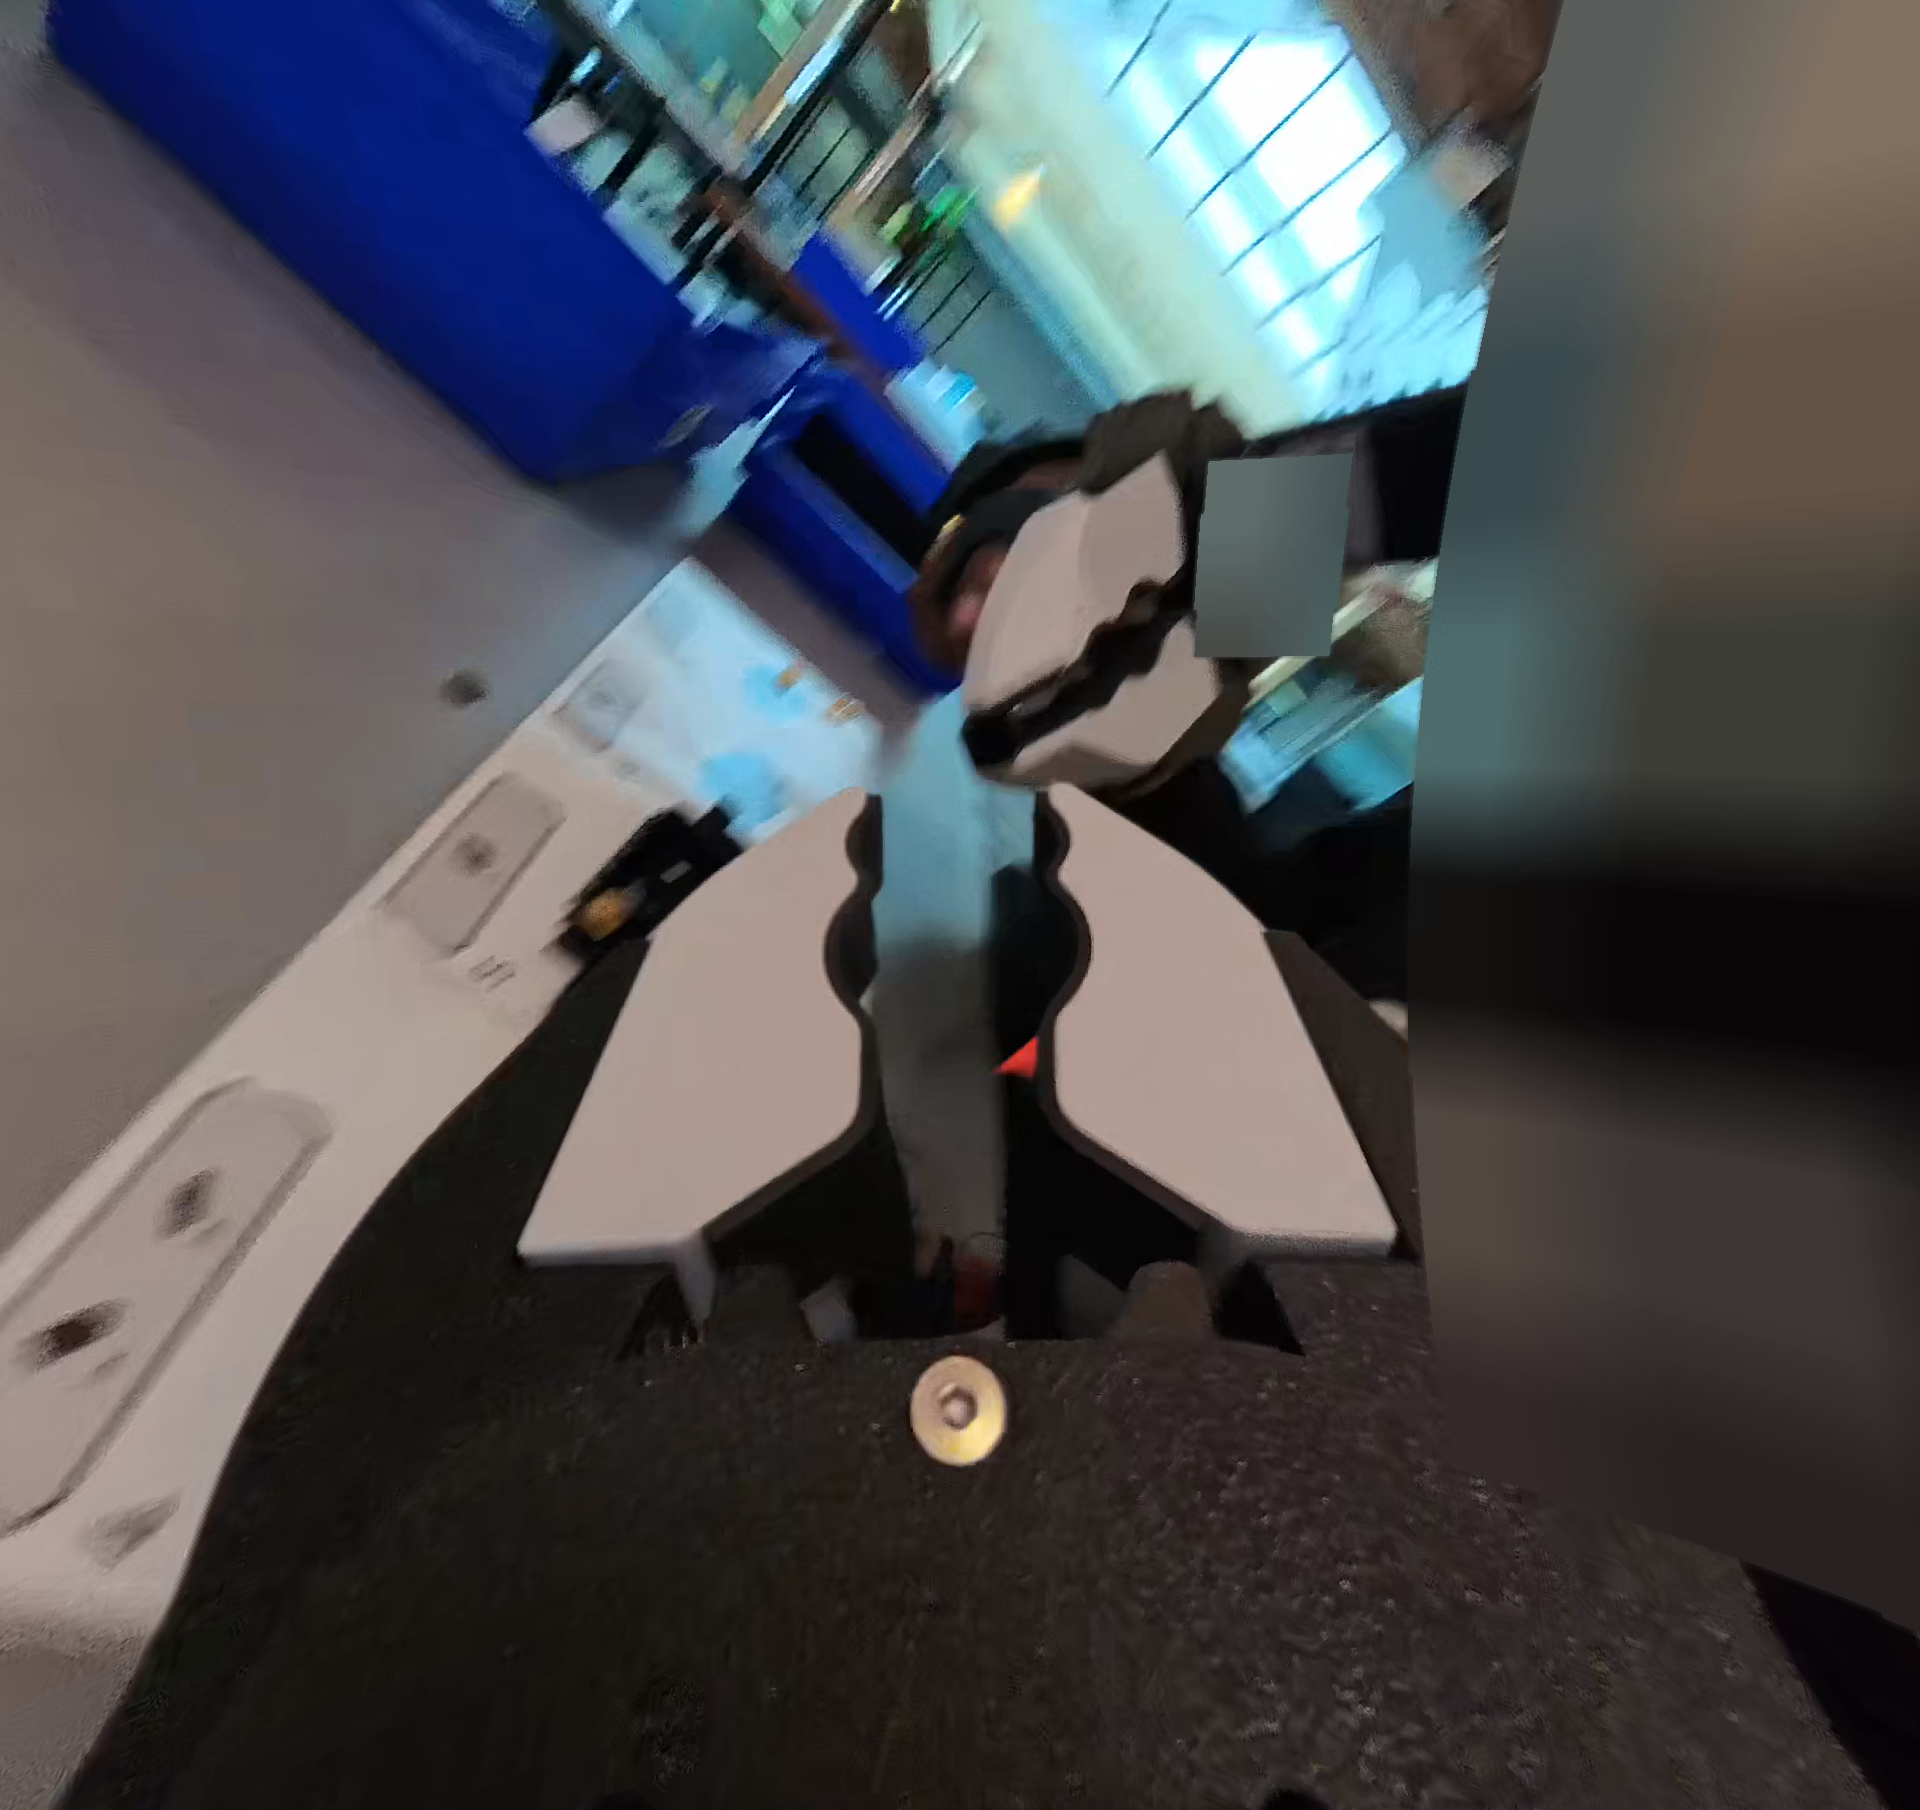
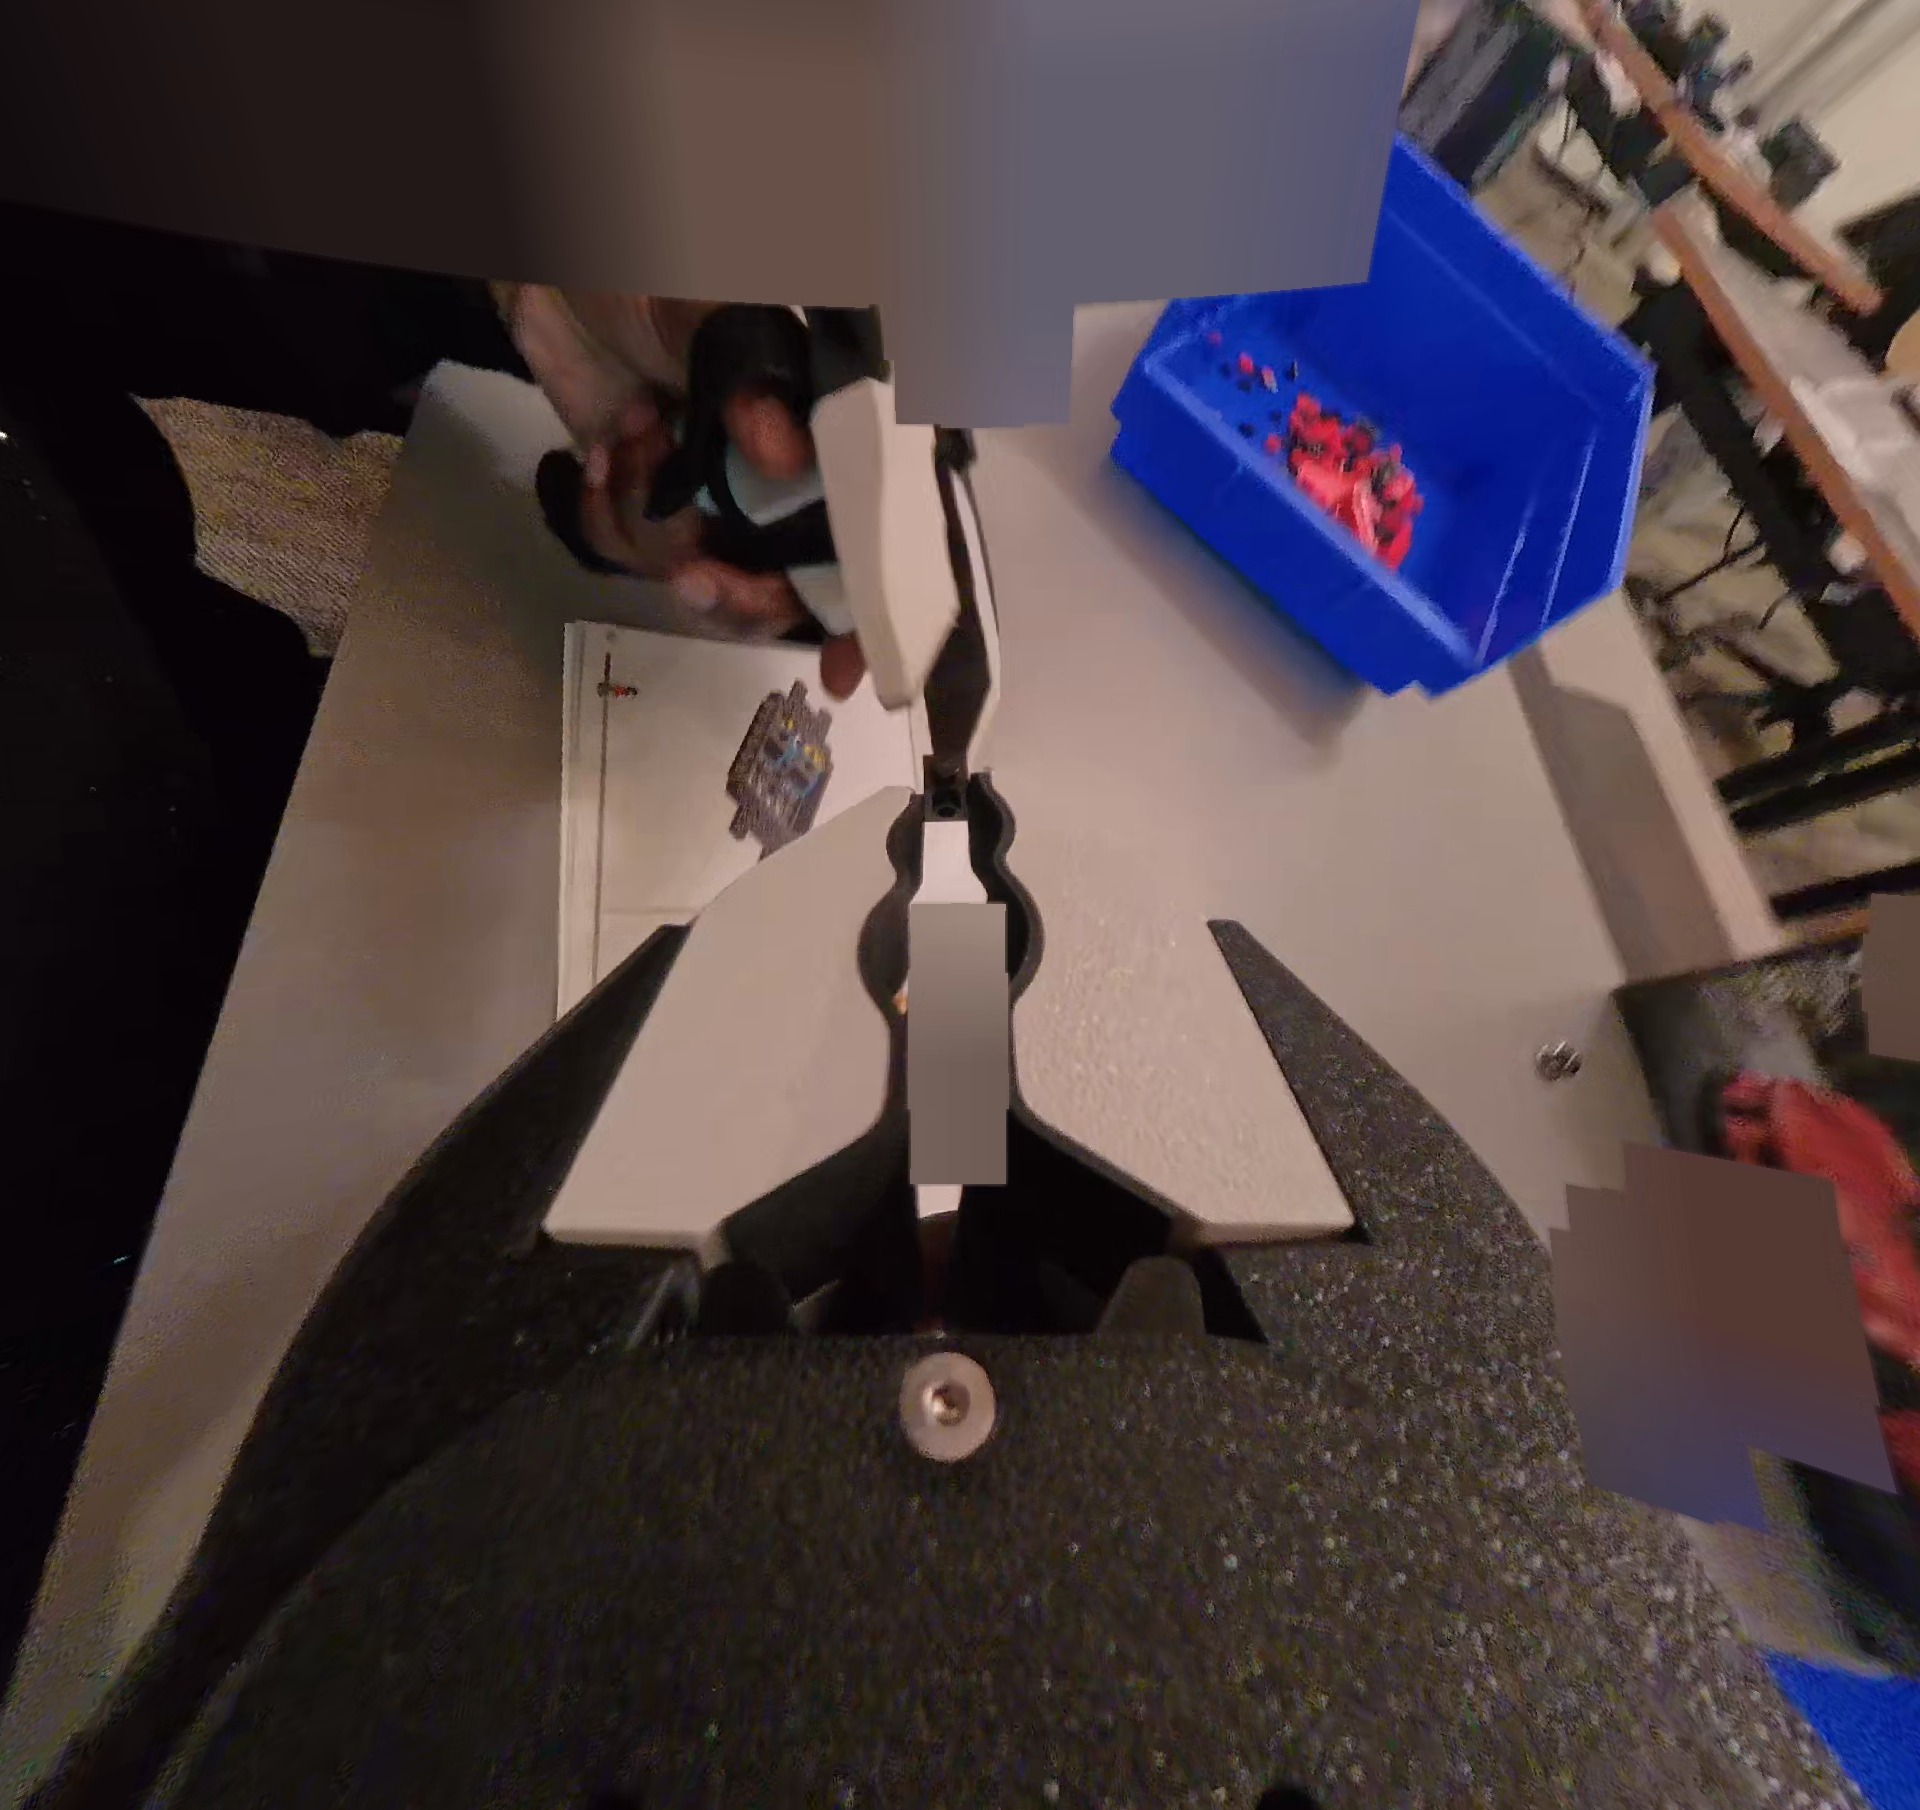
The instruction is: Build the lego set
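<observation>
Mating small black piece [image 2: 945,804] mid-air, above bench [image 2: 1195,773].
Right gripper [image 2: 948,810] fingers clamped on it; left gripper [image 2: 961,711] at 12 o'clock, grip unclear.

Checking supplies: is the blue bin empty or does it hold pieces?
Not empty: the blue bin holds a small pile of red pieces at one end; most of its floor is bare.
</observation>
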Available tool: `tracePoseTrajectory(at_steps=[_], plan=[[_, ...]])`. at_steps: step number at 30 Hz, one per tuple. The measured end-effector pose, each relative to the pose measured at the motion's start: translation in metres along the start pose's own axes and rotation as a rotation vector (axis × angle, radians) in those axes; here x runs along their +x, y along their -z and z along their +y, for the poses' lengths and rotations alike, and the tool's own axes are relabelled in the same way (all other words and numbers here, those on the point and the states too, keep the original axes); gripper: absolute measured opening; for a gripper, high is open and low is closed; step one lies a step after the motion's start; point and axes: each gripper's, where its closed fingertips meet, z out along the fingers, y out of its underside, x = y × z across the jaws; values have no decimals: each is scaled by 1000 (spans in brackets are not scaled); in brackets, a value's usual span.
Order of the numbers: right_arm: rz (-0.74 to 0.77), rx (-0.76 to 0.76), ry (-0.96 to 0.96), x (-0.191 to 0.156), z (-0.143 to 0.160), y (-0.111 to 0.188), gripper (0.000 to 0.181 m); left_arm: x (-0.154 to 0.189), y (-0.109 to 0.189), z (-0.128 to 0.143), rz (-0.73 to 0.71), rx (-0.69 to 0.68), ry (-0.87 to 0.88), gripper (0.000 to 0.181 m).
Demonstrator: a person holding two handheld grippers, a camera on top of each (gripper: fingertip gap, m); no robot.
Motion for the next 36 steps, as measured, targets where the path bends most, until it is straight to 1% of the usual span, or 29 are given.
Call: tracePoseTrajectory(at_steps=[1,3,4,6,7,9,11,14,18,23,31,36], plan=[[-17,-8,-62,-4,11,1,8,-13,4,11,-86,-86,-54,31],[-84,-25,-204,-18,36,-1,7,-39,13,35,-242,-276,-142,27],[-106,-40,-248,-25,48,-5,8,-46,15,45,-281,-344,-177,26],[-129,-90,-273,-37,68,-14,8,-46,10,58,-271,-424,-224,23],[-122,-102,-266,-39,71,-17,8,-43,6,61,-250,-443,-242,21],[-127,-93,-245,-43,68,-22,8,-36,2,64,-220,-457,-292,18],[-117,-95,-219,-43,65,-26,9,-37,1,65,-232,-469,-323,16],[-97,-159,-169,-43,72,-29,8,-37,-1,64,-239,-468,-356,15],[-79,-145,-150,-44,72,-30,8,-33,-6,63,-219,-450,-388,14],[-72,-152,-141,-44,75,-33,8,-31,-11,68,-209,-471,-390,14],[-90,-150,-171,-43,74,-35,8,-32,-17,63,-219,-431,-386,15],[-99,-179,-173,-43,75,-35,9,-43,-18,75,-284,-525,-383,15]])
